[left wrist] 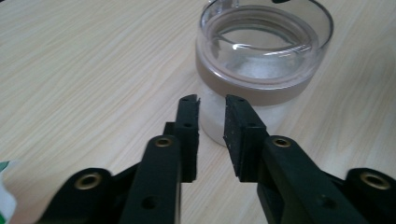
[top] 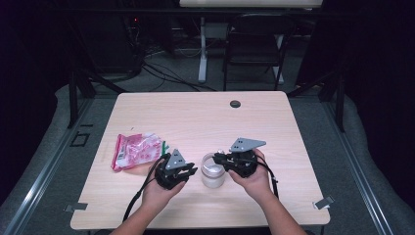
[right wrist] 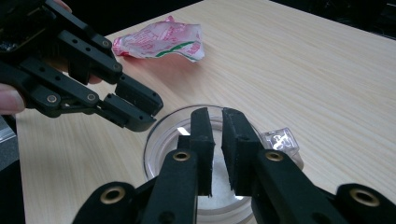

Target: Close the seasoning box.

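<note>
black folding chair (top: 254, 44) behind table (top: 205, 112)

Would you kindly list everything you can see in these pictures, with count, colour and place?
Table: one, light wood, centre of the room.
Jar: one, clear glass, open, white powder inside, near edge between both tools.
Packet: one, pink and white with green trim, crumpled, table's left side.
Small clear piece: one, transparent, on the table beside the jar.
Grommet: one, dark, far edge of the table.
Folding chair: one, black, behind the table.
Left tool: black, grey plate on top, narrow gap between its jaws, left of the jar.
Right tool: black, narrow gap between its jaws, above the jar's mouth.
Hands: two, holding the tools.
</note>
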The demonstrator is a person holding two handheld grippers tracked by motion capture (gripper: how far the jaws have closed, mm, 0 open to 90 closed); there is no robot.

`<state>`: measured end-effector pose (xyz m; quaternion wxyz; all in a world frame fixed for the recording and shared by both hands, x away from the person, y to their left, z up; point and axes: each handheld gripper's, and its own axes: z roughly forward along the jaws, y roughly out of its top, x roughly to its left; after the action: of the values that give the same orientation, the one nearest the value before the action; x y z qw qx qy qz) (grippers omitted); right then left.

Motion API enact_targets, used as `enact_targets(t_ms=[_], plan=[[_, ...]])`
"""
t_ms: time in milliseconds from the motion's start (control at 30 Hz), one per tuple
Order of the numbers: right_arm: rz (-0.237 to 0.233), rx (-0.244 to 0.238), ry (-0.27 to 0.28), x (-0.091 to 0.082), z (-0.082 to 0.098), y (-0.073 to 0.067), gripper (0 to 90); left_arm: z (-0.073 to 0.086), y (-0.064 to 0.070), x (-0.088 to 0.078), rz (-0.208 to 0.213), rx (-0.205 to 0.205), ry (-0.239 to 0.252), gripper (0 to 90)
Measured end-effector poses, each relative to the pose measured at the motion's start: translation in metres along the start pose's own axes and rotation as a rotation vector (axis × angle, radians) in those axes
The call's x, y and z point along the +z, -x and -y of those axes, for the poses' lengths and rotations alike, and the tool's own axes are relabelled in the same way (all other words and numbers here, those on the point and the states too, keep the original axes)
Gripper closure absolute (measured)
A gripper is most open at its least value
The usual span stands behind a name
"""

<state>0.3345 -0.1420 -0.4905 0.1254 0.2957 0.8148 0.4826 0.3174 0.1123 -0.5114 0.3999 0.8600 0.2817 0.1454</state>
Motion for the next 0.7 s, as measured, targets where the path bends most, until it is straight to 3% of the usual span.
enact_targets(t_ms=[167,267,433,700], plan=[[0.005,0.001,0.014,-0.002,-0.001,0.001,68.6,0.002,-0.009,-0.007,-0.029,-0.033,0.026,56.2],[0.010,0.004,0.037,-0.004,-0.002,0.001,60.6,0.003,-0.015,-0.013,-0.037,-0.036,0.032,50.3],[0.028,0.005,0.036,-0.009,-0.005,0.004,50.5,0.008,-0.026,-0.025,-0.060,-0.057,0.047,46.5],[0.063,0.031,0.034,-0.017,-0.007,0.013,44.7,0.021,-0.044,-0.039,-0.099,-0.103,0.054,45.2]])
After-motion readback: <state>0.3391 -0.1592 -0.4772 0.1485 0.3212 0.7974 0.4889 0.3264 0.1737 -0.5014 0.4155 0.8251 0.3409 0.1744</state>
